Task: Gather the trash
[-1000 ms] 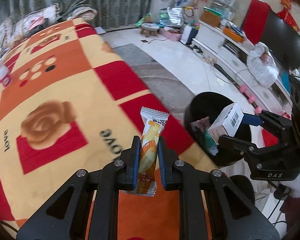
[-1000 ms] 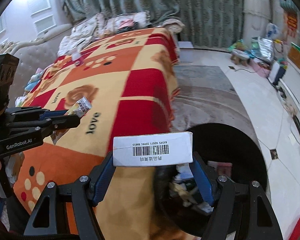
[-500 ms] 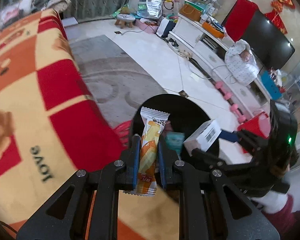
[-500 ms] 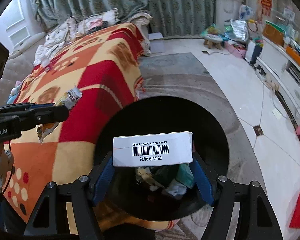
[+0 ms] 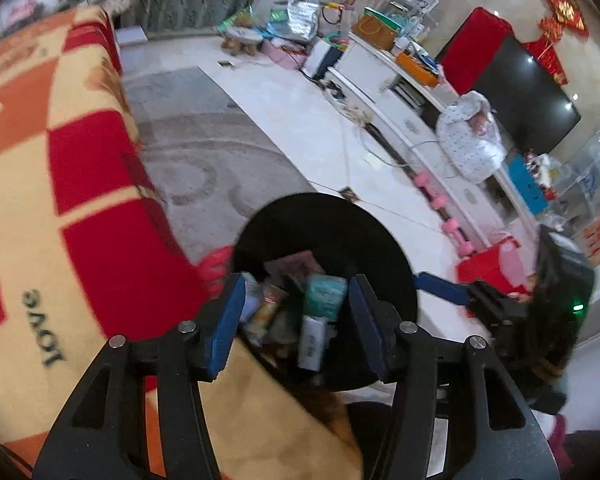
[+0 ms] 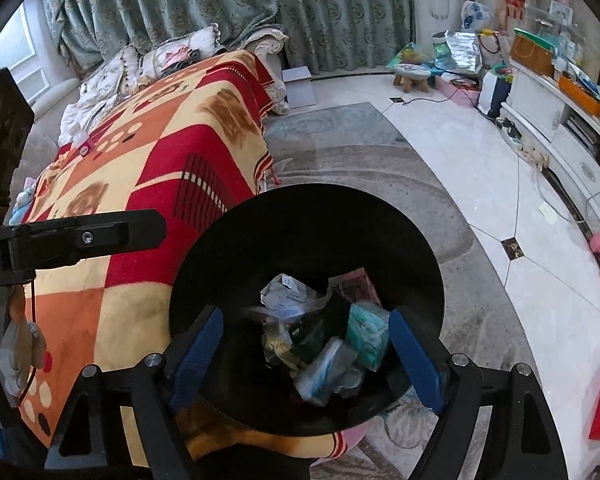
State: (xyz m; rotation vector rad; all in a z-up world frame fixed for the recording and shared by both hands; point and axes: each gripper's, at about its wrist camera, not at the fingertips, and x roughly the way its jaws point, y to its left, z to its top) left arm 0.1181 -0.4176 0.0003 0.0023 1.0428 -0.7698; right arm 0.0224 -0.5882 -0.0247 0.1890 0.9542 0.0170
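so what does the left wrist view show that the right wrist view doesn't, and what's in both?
Left wrist only: the black flat-screen TV on the far wall, and the right gripper reaching in from the right edge.

Right wrist only: the patterned green curtains, the pillows at the blanket's far end, and the left gripper from the side.

Both: the round black trash bin holding wrappers, beside the red-and-orange checked blanket. Each view's own jaws are opening, nothing between them.
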